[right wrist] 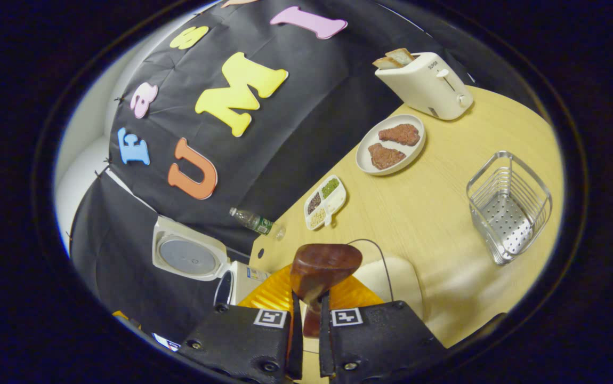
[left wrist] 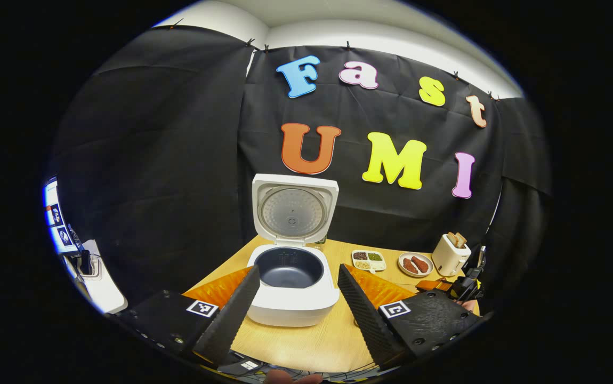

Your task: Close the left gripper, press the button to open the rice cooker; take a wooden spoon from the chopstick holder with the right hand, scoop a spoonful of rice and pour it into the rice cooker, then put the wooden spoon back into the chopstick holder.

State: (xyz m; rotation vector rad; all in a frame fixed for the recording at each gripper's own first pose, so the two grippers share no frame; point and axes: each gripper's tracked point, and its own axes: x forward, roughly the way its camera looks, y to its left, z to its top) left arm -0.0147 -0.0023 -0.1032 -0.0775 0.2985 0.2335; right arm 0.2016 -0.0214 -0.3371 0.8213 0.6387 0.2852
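The white rice cooker point(left wrist: 296, 298) stands on the table with its lid point(left wrist: 293, 210) upright and its dark inner pot showing nothing inside. My left gripper point(left wrist: 298, 269) is open, its two black fingers point(left wrist: 232, 314) spread to either side of the cooker and touching nothing. In the right gripper view my right gripper point(right wrist: 306, 301) is shut on the handle of the wooden spoon point(right wrist: 325, 266), whose dark brown bowl points forward above the table. The wire chopstick holder point(right wrist: 509, 205) stands apart to the right. The open rice cooker point(right wrist: 194, 256) lies low to the left.
At the back of the table are a divided dish of grains point(right wrist: 325, 202), a plate with two pieces of meat point(right wrist: 390, 144), a toaster with bread point(right wrist: 426, 82) and a plastic bottle point(right wrist: 253, 221). A pale object point(right wrist: 392, 280) sits partly hidden behind the spoon.
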